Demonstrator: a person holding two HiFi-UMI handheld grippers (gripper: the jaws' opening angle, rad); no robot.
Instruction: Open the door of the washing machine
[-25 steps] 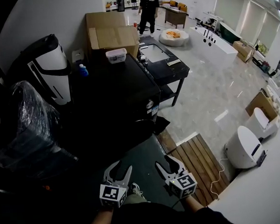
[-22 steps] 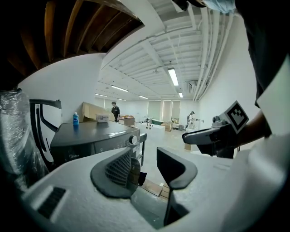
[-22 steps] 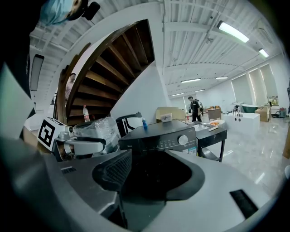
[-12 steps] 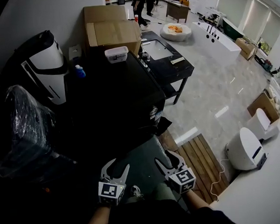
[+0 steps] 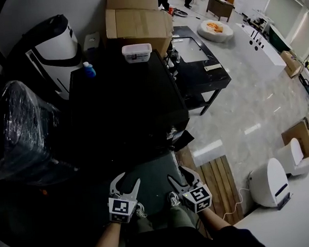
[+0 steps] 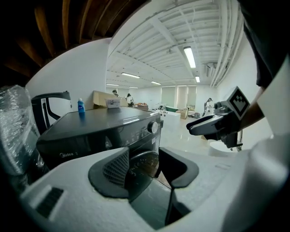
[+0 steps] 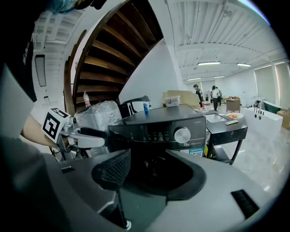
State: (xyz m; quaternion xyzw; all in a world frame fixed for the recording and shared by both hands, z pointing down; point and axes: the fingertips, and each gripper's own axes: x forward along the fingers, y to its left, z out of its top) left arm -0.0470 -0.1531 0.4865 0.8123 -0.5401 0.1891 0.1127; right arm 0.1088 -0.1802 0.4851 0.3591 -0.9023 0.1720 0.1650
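The washing machine [image 5: 126, 96], a dark front-loader, is seen against the wall, between a plastic-wrapped bundle [image 5: 22, 124] on its left and a low black table [image 5: 200, 64] farther off on its right. On its flat top, near the back edge, a small blue bottle [image 5: 89, 70] and a white lidded container [image 5: 137, 52] are set apart from each other. Cardboard boxes [image 5: 137, 21] are stacked behind it. A silver dial [image 7: 182, 135] is set at the right end of the control panel. Below that panel the round door [image 6: 144, 166] is seen on the front; it looks shut, though the glass is too dark for more to be told.

The left hand-held gripper [image 5: 128, 180] and the right hand-held gripper [image 5: 178, 175] are held side by side, low in the head view, over a dark mat [image 5: 152, 170] in front of the machine. Both are pointed towards the machine's front and slightly down. The jaws of each have just been opening and are spread wide. Nothing is gripped by either: only the door is seen through each gap, beyond the pads and untouched. Wooden decking [image 5: 216, 176] lies just right of the mat.
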